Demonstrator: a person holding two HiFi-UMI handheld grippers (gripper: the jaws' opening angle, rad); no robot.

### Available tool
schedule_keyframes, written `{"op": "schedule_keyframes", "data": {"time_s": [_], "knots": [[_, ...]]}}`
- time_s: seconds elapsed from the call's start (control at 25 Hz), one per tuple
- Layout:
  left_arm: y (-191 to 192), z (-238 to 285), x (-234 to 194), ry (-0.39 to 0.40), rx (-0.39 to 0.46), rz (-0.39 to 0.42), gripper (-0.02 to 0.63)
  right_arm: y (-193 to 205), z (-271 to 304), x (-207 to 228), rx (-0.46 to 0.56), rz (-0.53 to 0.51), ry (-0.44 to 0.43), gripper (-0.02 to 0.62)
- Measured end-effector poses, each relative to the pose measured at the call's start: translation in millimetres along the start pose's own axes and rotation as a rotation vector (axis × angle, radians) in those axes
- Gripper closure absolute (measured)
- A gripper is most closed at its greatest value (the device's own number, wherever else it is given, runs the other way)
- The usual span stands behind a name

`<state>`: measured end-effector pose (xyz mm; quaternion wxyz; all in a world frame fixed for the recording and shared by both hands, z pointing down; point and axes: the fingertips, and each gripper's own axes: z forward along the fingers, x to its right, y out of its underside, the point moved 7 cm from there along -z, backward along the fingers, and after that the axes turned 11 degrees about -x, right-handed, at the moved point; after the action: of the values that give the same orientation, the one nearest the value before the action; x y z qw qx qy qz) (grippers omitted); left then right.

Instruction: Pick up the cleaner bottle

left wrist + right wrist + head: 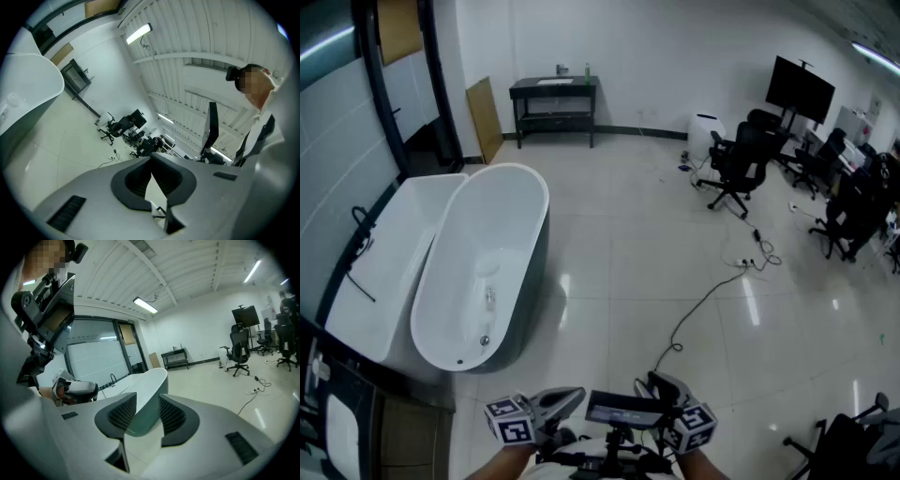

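Observation:
No cleaner bottle is clearly recognisable. A small green bottle (587, 70) stands on the dark table (546, 86) against the far wall. A small pale item (489, 298) lies inside the oval white bathtub (530, 192); I cannot tell what it is. Both grippers are held low and close to the body, far from the tub and table. My left gripper (567, 398) (151, 161) is shut, tips touching, with nothing held. My right gripper (661, 382) (143, 404) is open and empty, pointing toward the oval bathtub (150, 380).
A rectangular white tub (394, 244) sits left of the oval one, against the glass wall. Office chairs (736, 164) and a monitor (800, 89) stand at the right. A black cable (703, 305) trails across the glossy tiled floor. A brown board (485, 117) leans by the table.

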<state>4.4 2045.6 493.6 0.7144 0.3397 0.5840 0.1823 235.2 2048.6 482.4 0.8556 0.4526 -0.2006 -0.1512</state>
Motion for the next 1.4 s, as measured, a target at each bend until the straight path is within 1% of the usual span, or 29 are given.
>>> {"op": "schedule_keyframes", "data": {"time_s": [0.08, 0.16, 0.36, 0.6, 0.76, 0.88, 1.04, 1.2, 1.4], "knots": [[-1, -3, -1, 0.003, 0.005, 0.003, 0.614, 4, 4, -1, -0.008, 0.042, -0.016, 0.445], [-3, -5, -1, 0.008, 0.008, 0.009, 0.614, 9, 8, -1, -0.021, 0.059, -0.020, 0.445], [-9, -12, -4, 0.014, 0.038, 0.029, 0.614, 9, 11, -4, -0.046, 0.065, -0.021, 0.445], [-9, -29, -8, 0.032, 0.073, 0.027, 0.614, 7, 16, -13, -0.047, 0.063, -0.004, 0.445], [-7, -44, -12, 0.055, 0.072, 0.011, 0.614, 8, 26, -31, -0.067, 0.086, -0.023, 0.445], [-6, -60, -17, 0.067, 0.065, 0.000, 0.614, 6, 33, -40, -0.059, 0.074, 0.019, 0.445], [-5, -82, -25, 0.067, 0.048, -0.003, 0.614, -4, 44, -60, -0.056, 0.090, 0.018, 0.445], [-12, -98, -32, 0.030, 0.041, 0.028, 0.614, -11, 51, -67, -0.037, 0.090, 0.043, 0.445], [-31, -110, -37, -0.088, 0.044, 0.136, 0.612, -17, 55, -66, -0.009, 0.119, 0.088, 0.445]]}}
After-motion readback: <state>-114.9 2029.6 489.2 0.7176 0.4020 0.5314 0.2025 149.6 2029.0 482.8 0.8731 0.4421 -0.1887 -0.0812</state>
